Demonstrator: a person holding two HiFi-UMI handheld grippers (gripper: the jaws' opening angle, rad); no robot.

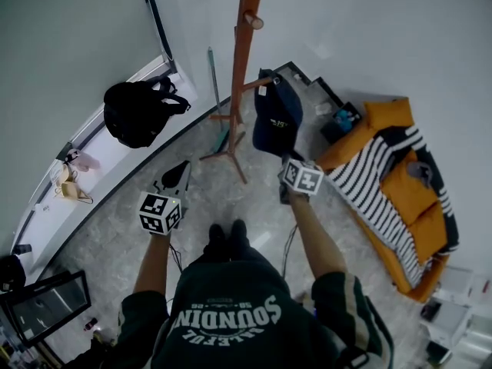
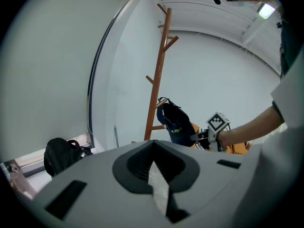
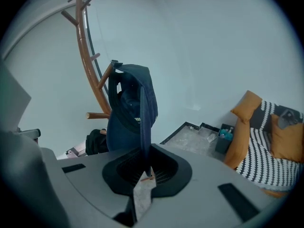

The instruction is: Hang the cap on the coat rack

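right jaws: my right gripper [image 3: 144, 174] is clamped on the lower edge of the cap [image 3: 129, 103], which rises straight out of the pinch.
left jaws: my left gripper [image 2: 154, 177] is closed on nothing and held low, off to the side.
cap: navy, with its top at the tip of a peg [image 3: 105, 75] on the coat rack [image 3: 88, 65]; i cannot tell if it is hooked.
step: seating the cap's back opening over that peg, i judge.
how: ease it further onto the peg, and let go only once the peg bears the weight.
risk: if i release early, it slides off.
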